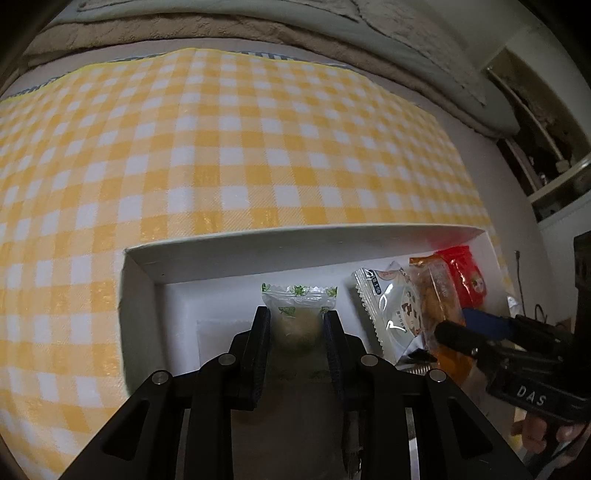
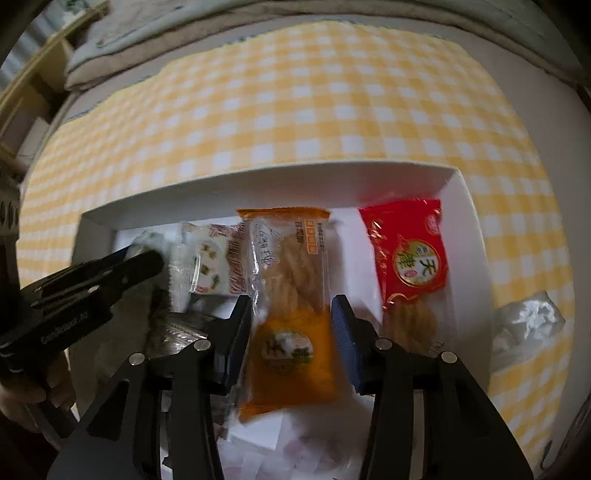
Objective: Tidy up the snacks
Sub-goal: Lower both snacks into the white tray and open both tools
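My left gripper (image 1: 295,326) is shut on a clear packet with green leaf print (image 1: 299,295) that holds a round pale pastry, low over the left half of a white box (image 1: 295,236). In the right wrist view that gripper (image 2: 144,254) comes in from the left. My right gripper (image 2: 291,314) stands open astride an orange packet of twisted crackers (image 2: 291,266) lying in the box, its pads just off the packet's sides. A white packet (image 2: 214,258) lies to its left and a red packet (image 2: 406,251) to its right.
The box sits on a yellow and white checked cloth (image 1: 221,147). A crumpled clear wrapper (image 2: 528,321) lies on the cloth right of the box. A dark packet (image 2: 173,325) lies in the box's near left. Bedding (image 1: 258,26) borders the far edge.
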The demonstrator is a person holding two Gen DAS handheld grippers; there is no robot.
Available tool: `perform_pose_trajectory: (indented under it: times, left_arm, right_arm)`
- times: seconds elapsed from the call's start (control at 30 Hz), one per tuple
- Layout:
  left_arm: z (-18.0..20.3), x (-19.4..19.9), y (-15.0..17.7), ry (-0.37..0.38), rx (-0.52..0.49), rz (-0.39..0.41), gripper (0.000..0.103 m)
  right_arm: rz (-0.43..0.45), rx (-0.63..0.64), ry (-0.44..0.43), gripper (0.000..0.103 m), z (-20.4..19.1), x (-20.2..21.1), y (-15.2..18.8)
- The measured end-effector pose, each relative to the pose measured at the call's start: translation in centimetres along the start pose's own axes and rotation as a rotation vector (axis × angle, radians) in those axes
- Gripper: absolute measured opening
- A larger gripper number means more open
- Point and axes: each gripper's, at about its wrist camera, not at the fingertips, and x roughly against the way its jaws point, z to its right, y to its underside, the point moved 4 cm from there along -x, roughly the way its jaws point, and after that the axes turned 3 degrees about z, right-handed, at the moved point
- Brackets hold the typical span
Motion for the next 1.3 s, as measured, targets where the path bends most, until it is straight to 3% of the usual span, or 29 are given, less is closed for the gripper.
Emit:
perform_pose_trajectory:
  times: [0.2, 0.33, 0.6, 0.67, 0.73, 1.17, 1.3]
  left_arm:
    - [1.3, 0.3, 0.3, -0.105, -0.083, -0.016, 0.028]
    - [2.0, 0.8, 0.0, -0.057, -0.032, 0.005, 0.029]
    - [2.2, 2.5, -0.9, 0.065, 0.001, 0.067, 0.031]
    - [2.0, 2.7, -1.0, 0.085, 0.002, 0.075, 0.042]
    - [1.4, 3.3, -0.7, 0.086, 0.001, 0.080, 0.050]
    - [1.3, 7.7, 0.4, 0.068, -0.027, 0.081, 0.051]
    - [1.5, 10.0, 1.0, 0.038, -0.058, 0.105, 0.058]
  right_arm:
    - [0.008, 0.017, 0.056, 0.040, 0.5, 0.3, 0.3]
    - [0.025, -0.009, 0.069, 0.037, 1.9, 1.0, 1.2]
    - [0.043, -0.014, 0.035, 0.044, 4.6, 4.4, 3.7]
    - [0.053, -0.014, 0.033, 0.044, 3.7, 4.8, 3.4]
    - [0.073, -0.016, 0.028, 0.044, 3.6, 5.8, 3.5]
    - [0.112, -0.021, 0.023, 0.044, 3.2, 9.6, 4.3]
    - [0.152, -0.008, 0.024, 0.058, 2.8, 10.6, 4.4]
